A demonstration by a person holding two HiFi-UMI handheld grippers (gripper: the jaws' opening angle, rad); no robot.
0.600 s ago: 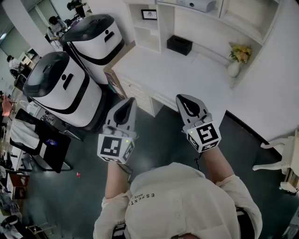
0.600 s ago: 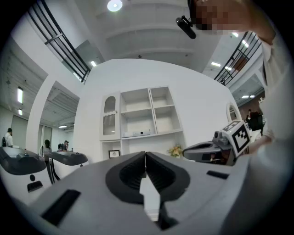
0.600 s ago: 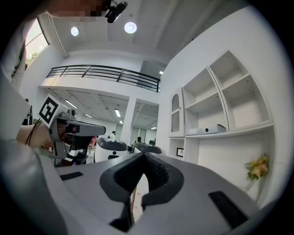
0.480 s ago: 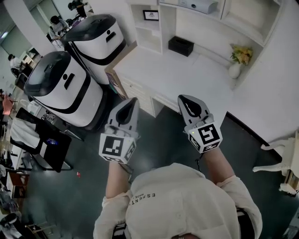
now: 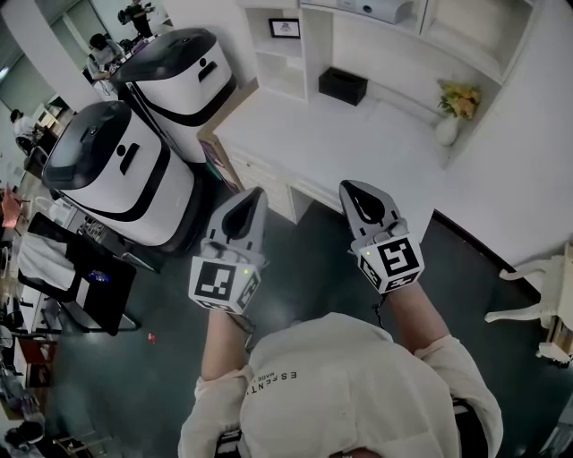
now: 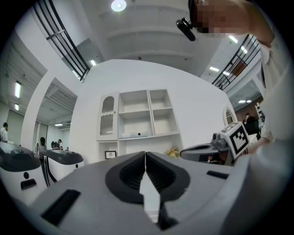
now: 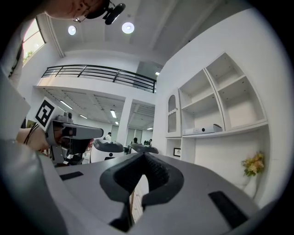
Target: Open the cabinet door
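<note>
A white desk unit [image 5: 358, 143] stands ahead, its low cabinet front [image 5: 257, 182] of small doors and drawers at its left end. A strip of that front [image 7: 137, 198] shows through the right gripper's jaws. Higher up, a shelf unit has an arched glazed door [image 6: 106, 117]. My left gripper [image 5: 253, 193] is held level over the dark floor, short of the cabinet, jaws shut and empty [image 6: 145, 154]. My right gripper [image 5: 351, 187] is beside it near the desk edge, also shut with nothing in it [image 7: 145, 155]. Neither touches the furniture.
Two big white-and-black machines [image 5: 116, 170] [image 5: 183, 76] stand left of the cabinet. On the desk are a black box [image 5: 344, 86], a framed picture [image 5: 286, 28] and a vase of yellow flowers [image 5: 450, 121]. A white chair [image 5: 537, 295] is at the right.
</note>
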